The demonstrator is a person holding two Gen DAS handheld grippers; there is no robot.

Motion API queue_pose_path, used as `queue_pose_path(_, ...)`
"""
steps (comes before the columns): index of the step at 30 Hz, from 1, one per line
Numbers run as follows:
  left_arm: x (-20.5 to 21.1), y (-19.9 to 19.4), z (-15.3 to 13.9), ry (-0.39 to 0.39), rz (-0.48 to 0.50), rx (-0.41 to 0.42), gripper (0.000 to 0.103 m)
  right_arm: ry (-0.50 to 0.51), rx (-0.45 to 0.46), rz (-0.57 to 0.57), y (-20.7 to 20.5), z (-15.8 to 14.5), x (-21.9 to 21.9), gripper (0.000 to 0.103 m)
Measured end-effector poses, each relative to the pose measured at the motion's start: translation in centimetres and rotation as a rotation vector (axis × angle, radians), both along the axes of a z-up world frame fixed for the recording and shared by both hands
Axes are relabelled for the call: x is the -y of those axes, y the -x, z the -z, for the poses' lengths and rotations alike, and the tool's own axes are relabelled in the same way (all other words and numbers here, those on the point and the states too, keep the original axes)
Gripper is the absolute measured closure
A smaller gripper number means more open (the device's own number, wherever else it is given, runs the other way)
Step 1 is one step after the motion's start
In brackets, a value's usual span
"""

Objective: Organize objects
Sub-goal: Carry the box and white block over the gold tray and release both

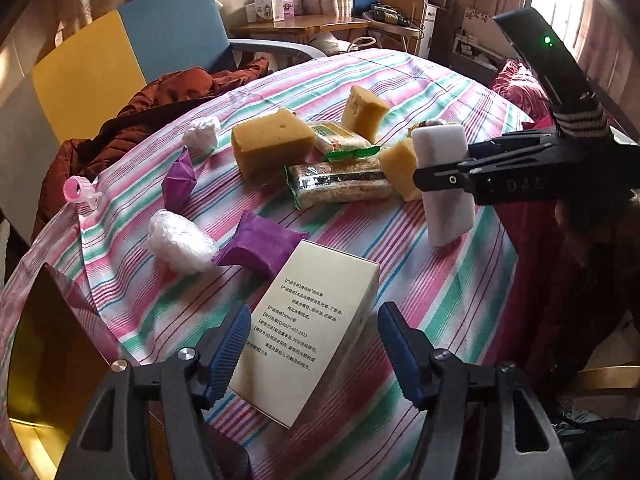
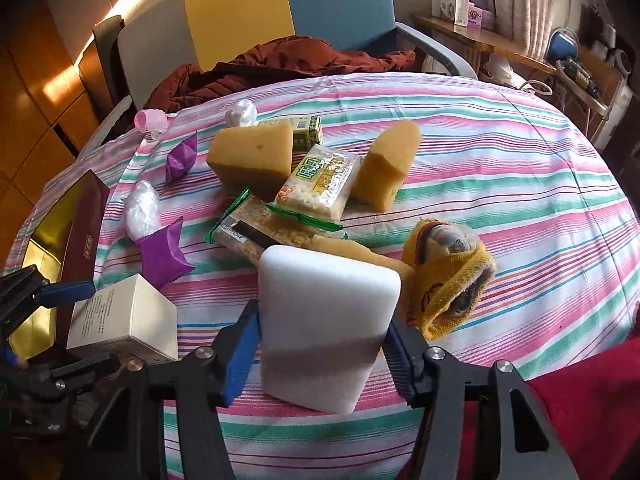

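L gripper (image 1: 312, 344) is abt half open round a cream box (image 1: 308, 332) lying on the striped tablecloth (image 1: 460, 280); its blue pads stand just off the box sides, not pressing. R gripper (image 2: 320, 354) has closed onto a white foam block (image 2: 326, 328), pads against both sides, block upright. From the block, a yellow sock (image 2: 444, 276) is at 2 o'clock, snack packs (image 2: 316, 188) at 12, yellow sponges (image 2: 252, 156) beyond. Purple wrappers (image 2: 164, 256) at 10 o'clock.
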State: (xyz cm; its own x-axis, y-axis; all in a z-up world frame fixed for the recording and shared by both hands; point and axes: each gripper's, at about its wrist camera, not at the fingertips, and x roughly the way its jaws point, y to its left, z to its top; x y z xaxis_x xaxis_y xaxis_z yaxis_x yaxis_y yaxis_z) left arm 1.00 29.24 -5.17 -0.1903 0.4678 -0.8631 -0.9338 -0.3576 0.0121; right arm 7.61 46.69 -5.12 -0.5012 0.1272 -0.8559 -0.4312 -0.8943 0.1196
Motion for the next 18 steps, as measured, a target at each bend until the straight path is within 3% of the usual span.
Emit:
queue_pose_path(2, 0.2, 0.0, -0.3, -0.001, 0.034, 0.027, 0.035, 0.024, -0.037, 0.008, -0.5, -0.5, -0.3, 0.045)
queue_pose_path(5, 0.0, -0.1, 0.2, 0.058, 0.073, -0.047, 0.035, 0.064, -0.077, 0.016, -1.0, -1.1, -0.6, 0.045)
queue_pose_path(8, 0.1, 1.6, 0.8, 0.054, 0.069, 0.04, 0.032, 0.088, -0.106, -0.003, -1.4, -1.5, -0.3, 0.045)
queue_pose_path(11, -0.3, 2.2, 1.1, 0.051, 0.064, 0.076, 0.032, 0.08, -0.131, -0.036, -1.4, -1.8, 0.3, 0.045)
queue_pose_path(15, -0.3, 1.6, 1.4, 0.022, 0.072, 0.1, 0.05, 0.083, -0.151, -0.041, -1.3, -1.9, 0.2, 0.045)
queue_pose_path(18, 0.2, 1.1, 0.8, -0.036, 0.029, 0.09, 0.051, 0.075, -0.175, -0.054, -1.4, -2.2, 0.4, 0.045)
